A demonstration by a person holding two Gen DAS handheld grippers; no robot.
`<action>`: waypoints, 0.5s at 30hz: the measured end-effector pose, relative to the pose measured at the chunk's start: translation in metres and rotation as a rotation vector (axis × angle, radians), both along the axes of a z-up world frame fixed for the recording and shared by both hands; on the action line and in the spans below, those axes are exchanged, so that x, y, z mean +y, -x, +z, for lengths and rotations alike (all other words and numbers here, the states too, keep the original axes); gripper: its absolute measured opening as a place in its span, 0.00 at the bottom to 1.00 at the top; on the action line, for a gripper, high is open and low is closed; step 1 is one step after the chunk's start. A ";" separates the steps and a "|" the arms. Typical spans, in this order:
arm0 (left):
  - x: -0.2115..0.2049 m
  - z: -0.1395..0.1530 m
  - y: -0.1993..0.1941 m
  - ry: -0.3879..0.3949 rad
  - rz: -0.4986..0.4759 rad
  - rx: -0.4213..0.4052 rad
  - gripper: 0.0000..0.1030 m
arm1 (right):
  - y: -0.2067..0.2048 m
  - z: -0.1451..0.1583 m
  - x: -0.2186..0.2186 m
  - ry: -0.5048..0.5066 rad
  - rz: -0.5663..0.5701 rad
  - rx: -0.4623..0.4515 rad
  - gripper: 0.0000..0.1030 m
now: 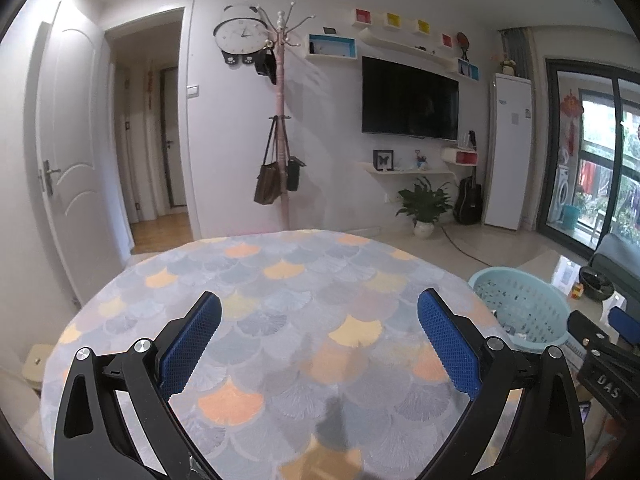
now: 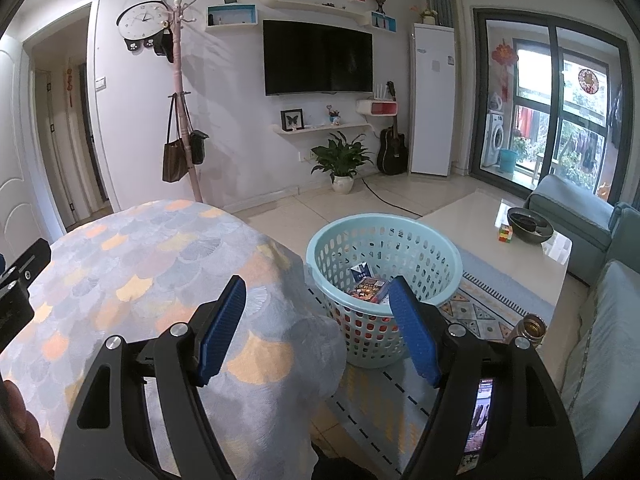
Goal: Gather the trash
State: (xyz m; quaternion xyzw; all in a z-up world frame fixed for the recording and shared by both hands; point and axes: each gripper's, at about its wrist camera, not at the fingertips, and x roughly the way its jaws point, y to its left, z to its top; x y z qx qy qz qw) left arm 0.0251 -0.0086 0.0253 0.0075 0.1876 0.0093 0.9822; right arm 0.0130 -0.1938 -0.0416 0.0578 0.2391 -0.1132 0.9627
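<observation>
Upright teal basket (image 2: 384, 276), packets (image 2: 368, 286) inside

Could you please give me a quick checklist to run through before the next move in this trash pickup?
1. Left gripper empty and open: ok, nothing between its blue pads.
2. Right gripper empty and open: ok, jaws wide apart, nothing held.
3. Basket upright on the floor beside the table: ok.
4. Trash already in the basket: ok, packets lie at its bottom.
5. Trash left on the table: none shows on the patterned cloth, but the near edge is hidden, so cannot tell.
6. Trash on the floor around the basket: cannot tell, only part of the rug shows.
</observation>
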 end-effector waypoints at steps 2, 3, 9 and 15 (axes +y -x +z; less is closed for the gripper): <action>0.003 0.002 0.004 0.008 -0.002 -0.002 0.93 | 0.003 0.003 0.003 0.003 0.000 -0.005 0.68; 0.004 0.003 0.006 0.006 0.000 -0.004 0.93 | 0.004 0.004 0.004 0.002 0.000 -0.006 0.68; 0.017 0.006 0.015 0.002 0.005 0.005 0.93 | 0.013 0.011 0.012 0.006 0.005 -0.015 0.68; 0.041 0.008 0.024 0.040 0.014 0.043 0.93 | 0.020 0.017 0.023 0.009 0.024 -0.021 0.68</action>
